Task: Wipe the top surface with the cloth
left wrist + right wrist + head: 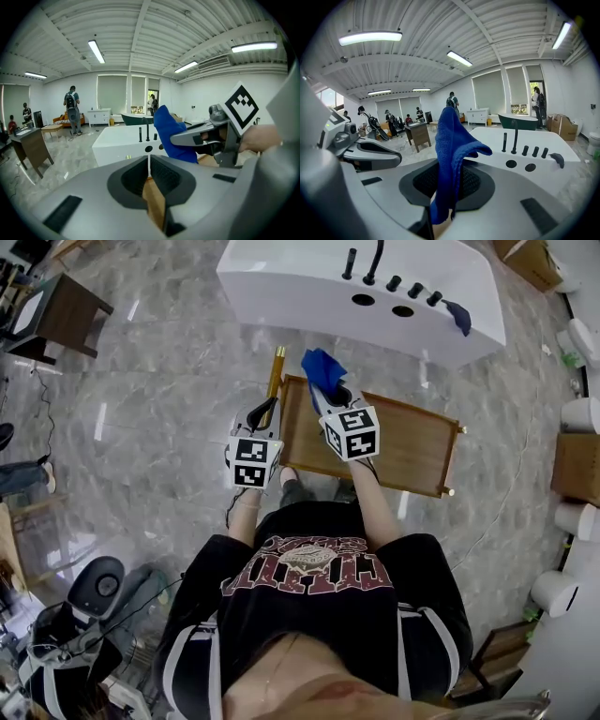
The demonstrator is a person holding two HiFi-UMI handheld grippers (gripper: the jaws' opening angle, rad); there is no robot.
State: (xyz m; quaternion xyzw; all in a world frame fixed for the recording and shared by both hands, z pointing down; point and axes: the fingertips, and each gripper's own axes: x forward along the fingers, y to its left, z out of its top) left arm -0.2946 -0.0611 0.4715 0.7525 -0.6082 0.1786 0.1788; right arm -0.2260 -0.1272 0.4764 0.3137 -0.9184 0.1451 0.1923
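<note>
In the head view my right gripper is shut on a blue cloth, which it holds above the far left corner of a low wooden table top. In the right gripper view the cloth stands up out of the shut jaws of that gripper and droops over to the right. My left gripper hangs just left of the table, beside a yellowish wooden post. Its jaws are shut with nothing between the pads, and wood shows below them. The left gripper view also has the cloth at centre right.
A white bathtub with black taps stands just beyond the table, and a second dark blue cloth lies on its rim. A dark desk is at far left, white toilets line the right, and a chair is at lower left. People stand far back.
</note>
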